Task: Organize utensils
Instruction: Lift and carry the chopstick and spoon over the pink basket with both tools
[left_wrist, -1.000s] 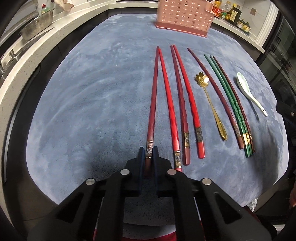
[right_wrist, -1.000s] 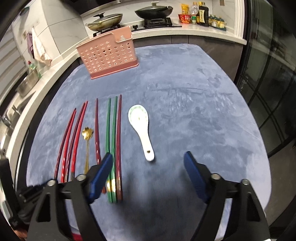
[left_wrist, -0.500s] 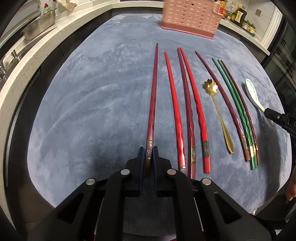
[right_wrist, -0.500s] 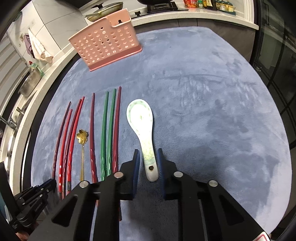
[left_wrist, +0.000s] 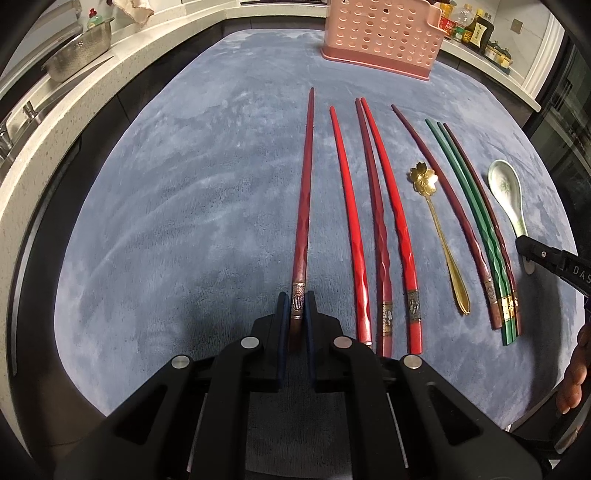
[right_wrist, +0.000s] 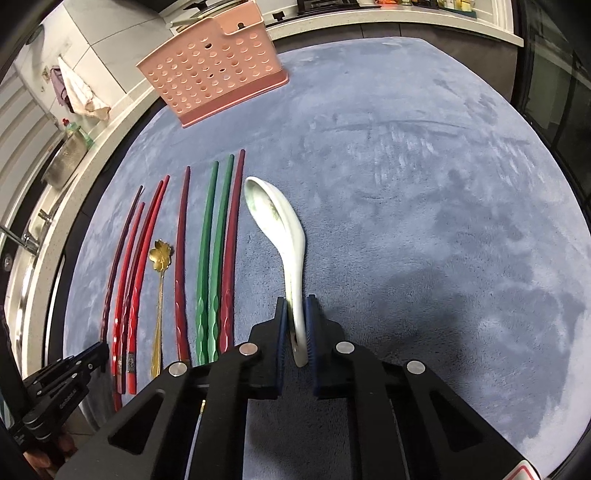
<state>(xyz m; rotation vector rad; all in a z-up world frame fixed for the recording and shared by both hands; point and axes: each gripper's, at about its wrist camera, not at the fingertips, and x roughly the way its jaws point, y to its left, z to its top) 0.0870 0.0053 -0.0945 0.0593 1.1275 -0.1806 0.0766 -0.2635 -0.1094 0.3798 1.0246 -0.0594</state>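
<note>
Blue-grey plush mat (left_wrist: 184, 221) beside pale, perhaps stone, counter (left_wrist: 55, 122).

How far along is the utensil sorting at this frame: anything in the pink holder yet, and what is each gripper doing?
Nothing looks put away: no utensil shows in the pink holder. In hand: the left gripper is shut on a dark red chopstick, and the right gripper is shut on the white ceramic spoon by its handle. Left on the blue mat: the other red and green chopsticks and the gold flower spoon.
</note>
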